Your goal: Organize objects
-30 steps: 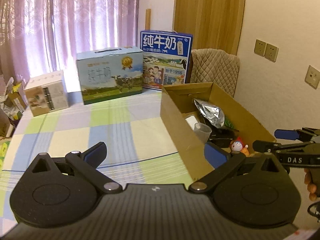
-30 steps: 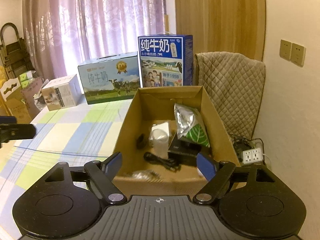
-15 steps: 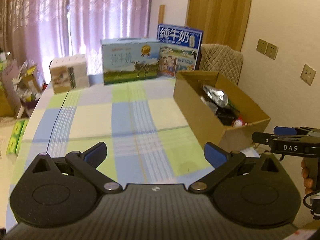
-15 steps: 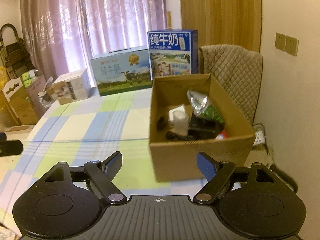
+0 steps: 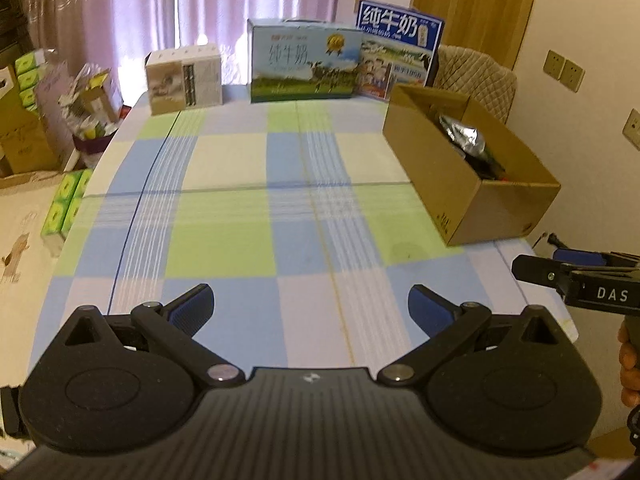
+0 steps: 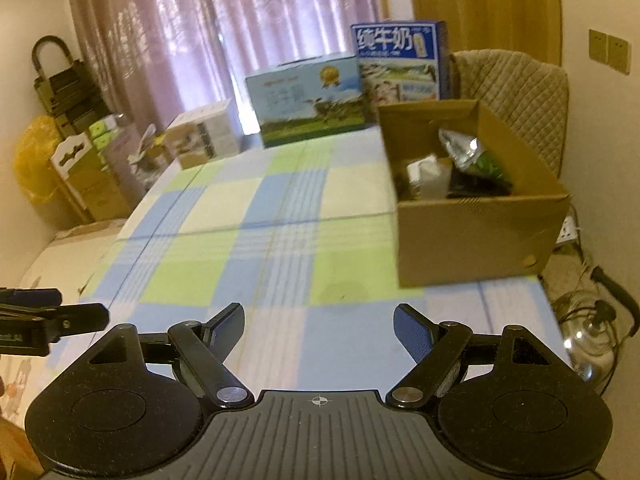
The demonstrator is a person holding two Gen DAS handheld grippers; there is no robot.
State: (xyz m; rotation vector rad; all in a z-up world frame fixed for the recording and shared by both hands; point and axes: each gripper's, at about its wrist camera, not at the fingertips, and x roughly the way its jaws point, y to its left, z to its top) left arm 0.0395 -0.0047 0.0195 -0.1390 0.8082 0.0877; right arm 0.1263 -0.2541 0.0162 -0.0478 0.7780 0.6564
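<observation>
While both tools hang over the near table edge, nothing is in hand:
Left gripper (image 5: 310,306): fingers spread wide, empty; keep it level.
Right gripper (image 6: 319,325): likewise wide apart, holding nothing.
Checked tablecloth (image 5: 224,240): bare in the middle, so I judge no loose item is left there.
Cardboard box (image 5: 472,184): on the table's right side, holding a foil bag (image 5: 464,138) and other items; check its contents sit below the rim.
Milk cartons (image 5: 304,66): far edge, upright.

Two wrist views from the table's (image 5: 224,168) near end, sharing the cardboard box (image 6: 476,236).
</observation>
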